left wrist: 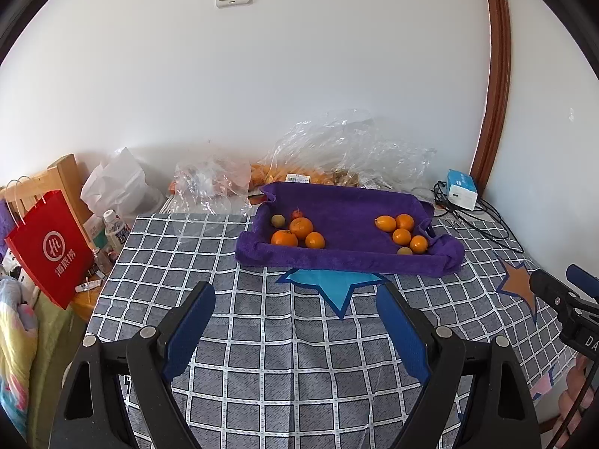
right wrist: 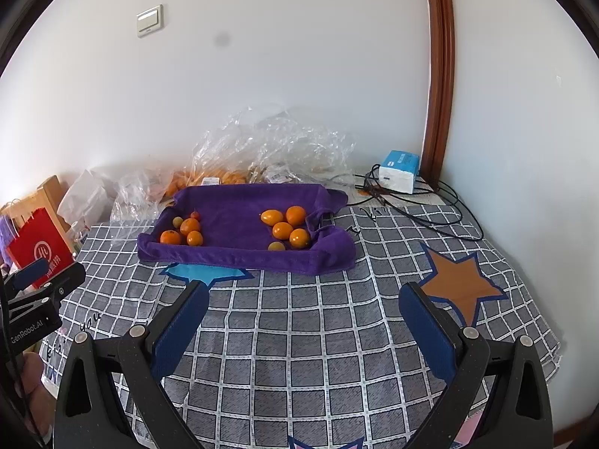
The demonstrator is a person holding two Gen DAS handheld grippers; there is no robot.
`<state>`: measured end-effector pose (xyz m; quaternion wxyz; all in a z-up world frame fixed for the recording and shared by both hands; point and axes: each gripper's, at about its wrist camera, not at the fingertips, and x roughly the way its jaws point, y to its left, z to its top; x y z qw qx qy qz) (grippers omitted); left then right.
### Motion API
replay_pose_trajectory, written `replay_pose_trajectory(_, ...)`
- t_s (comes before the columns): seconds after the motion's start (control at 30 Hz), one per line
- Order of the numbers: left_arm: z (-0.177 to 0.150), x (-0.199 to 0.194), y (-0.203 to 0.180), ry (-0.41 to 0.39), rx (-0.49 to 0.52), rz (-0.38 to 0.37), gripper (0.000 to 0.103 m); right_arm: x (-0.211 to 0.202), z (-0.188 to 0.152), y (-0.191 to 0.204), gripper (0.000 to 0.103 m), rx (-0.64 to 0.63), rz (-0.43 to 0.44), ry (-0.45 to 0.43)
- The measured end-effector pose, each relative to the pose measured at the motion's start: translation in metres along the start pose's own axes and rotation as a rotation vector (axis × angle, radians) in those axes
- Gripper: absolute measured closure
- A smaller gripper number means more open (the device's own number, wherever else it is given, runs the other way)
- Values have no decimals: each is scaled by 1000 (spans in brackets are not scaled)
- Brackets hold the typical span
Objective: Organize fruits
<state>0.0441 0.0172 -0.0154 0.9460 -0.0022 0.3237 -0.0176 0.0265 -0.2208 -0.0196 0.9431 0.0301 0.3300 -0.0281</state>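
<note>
Fruits lie in two clusters on a purple towel (left wrist: 348, 220) with rolled-up edges, spread at the far side of a table covered by a grey checked cloth (left wrist: 277, 340): a left cluster (left wrist: 297, 230) of oranges with a small red and a greenish fruit, and a right cluster (left wrist: 402, 234) of oranges and one greenish fruit. Both grippers hover low over the near cloth, well apart from the towel, the left gripper (left wrist: 295, 299) and right gripper (right wrist: 303, 299) each with fingers spread wide, holding nothing. Crumpled clear plastic bags (right wrist: 269, 142) sit behind the towel against the wall, a red paper bag (left wrist: 50, 243) at left
</note>
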Motion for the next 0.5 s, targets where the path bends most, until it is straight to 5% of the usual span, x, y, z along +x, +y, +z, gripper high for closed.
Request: replay_pose_trajectory(0.5, 1, 17, 4, 26, -2, 7, 16, 13, -2, 3, 3, -9, -1, 24)
